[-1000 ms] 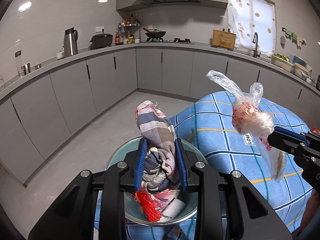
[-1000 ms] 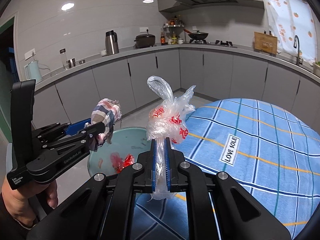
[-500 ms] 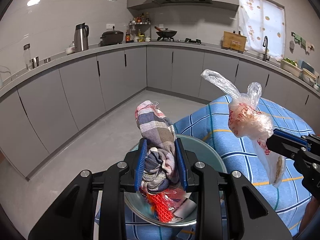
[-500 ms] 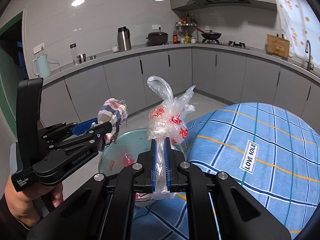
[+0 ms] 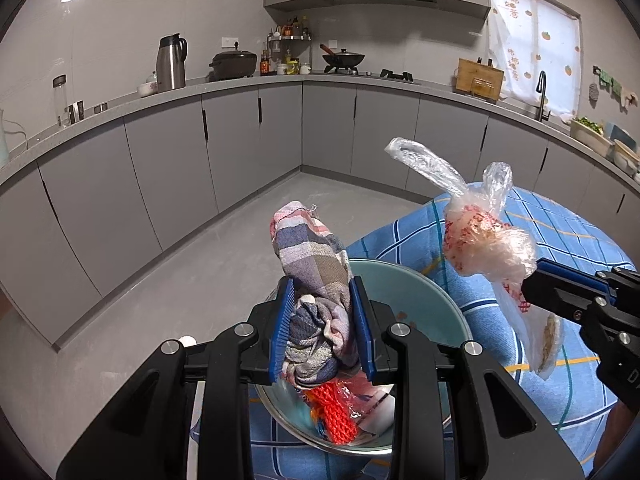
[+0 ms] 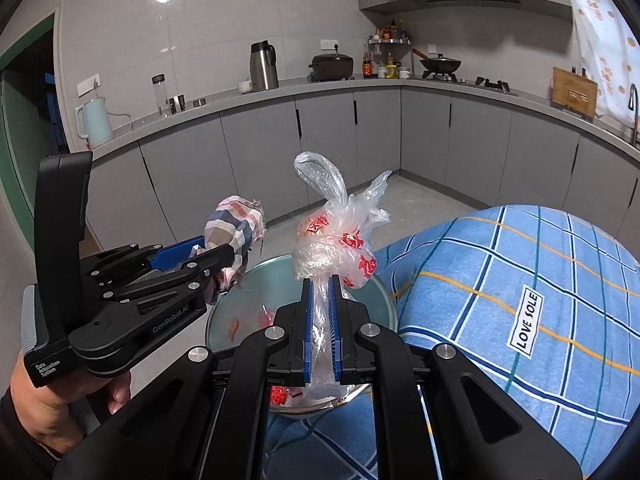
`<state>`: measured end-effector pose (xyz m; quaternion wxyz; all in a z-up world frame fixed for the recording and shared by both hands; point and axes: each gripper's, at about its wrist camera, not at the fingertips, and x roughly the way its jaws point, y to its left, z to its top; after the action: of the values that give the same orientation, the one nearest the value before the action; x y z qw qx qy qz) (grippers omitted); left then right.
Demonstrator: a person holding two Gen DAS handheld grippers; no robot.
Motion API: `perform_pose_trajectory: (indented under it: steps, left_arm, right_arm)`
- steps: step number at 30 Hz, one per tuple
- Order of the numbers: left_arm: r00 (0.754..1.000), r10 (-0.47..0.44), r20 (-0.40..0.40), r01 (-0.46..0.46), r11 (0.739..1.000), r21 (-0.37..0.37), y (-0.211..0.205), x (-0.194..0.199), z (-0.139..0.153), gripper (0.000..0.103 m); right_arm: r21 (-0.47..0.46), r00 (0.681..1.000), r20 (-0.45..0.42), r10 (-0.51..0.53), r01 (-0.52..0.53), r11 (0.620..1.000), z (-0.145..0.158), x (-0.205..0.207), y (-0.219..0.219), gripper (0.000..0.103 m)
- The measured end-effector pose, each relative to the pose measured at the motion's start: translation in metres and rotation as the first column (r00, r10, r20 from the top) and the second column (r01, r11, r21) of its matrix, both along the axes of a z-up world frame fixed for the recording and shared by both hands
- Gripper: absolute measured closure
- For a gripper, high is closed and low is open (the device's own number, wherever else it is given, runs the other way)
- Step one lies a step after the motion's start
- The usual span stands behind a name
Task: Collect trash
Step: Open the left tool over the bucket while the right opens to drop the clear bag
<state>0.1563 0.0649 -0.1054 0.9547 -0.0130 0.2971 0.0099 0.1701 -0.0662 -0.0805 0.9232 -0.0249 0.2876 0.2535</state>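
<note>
Fingers [image 5: 282, 340] of left gripper [image 5: 322, 334] clamped on checked cloth [image 5: 316, 276] at lower centre, right gripper [image 6: 321, 330] pinching plastic bag [image 6: 340, 240], right view alone shows left hand [image 6: 52, 396], bowl [image 5: 420, 292] beneath.

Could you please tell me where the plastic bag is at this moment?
The plastic bag is pinched in the right gripper, held up above the bowl by the table edge, just right of the cloth in the left gripper.

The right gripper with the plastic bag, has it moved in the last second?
Yes. The right gripper has swung left, judged by the counter: the kettle has come fully into its view while the bag stays clamped.
</note>
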Motion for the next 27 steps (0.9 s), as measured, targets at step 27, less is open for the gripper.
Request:
perform_pose_trajectory:
  steps: [27]
  left_arm:
    - [0.999, -0.002, -0.045, 0.002, 1.0, -0.013, 0.004, 0.015, -0.014, 0.051]
  right_arm:
    - [-0.019, 0.998, -0.05, 0.029, -0.03, 0.999, -0.034, 0.024, 0.009, 0.088]
